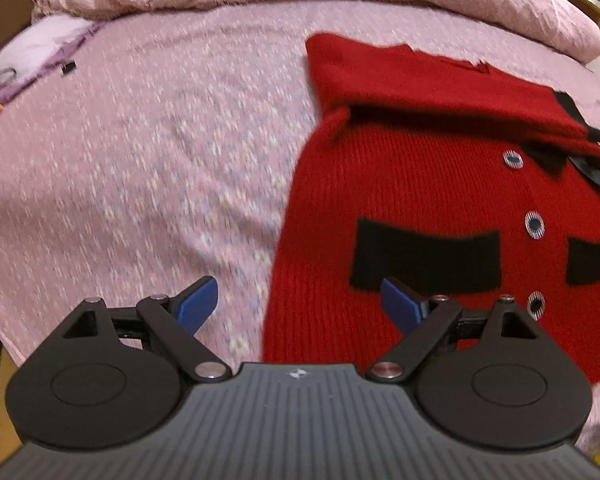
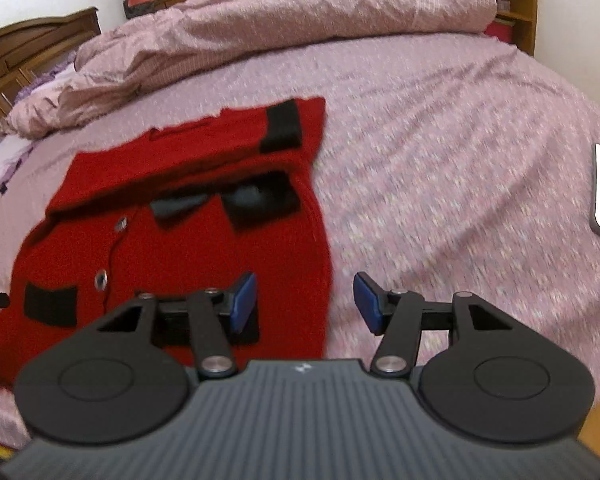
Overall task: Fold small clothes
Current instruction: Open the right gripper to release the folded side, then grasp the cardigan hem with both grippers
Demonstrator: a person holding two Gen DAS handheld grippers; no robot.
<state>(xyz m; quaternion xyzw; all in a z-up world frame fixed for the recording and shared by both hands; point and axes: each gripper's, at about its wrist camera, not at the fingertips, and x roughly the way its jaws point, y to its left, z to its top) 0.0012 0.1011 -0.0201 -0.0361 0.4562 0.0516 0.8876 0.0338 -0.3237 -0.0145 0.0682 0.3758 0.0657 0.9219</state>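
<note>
Both grippers, left gripper (image 1: pixel 296 306) and right gripper (image 2: pixel 305 302), are hanging open and empty over the red cardigan's (image 1: pixel 440 208) lower corners, its length running up-frame.

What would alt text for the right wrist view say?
A red knitted cardigan with black pockets lies on a pink speckled bedsheet, sleeves folded across it. The right tool hovers open over its edge, holding nothing.

red cardigan (image 1: pixel 440 200) cut off at right edge, bedsheet (image 1: pixel 160 160) motion-blurred, small black item (image 1: pixel 69 67) unidentifiable
</note>
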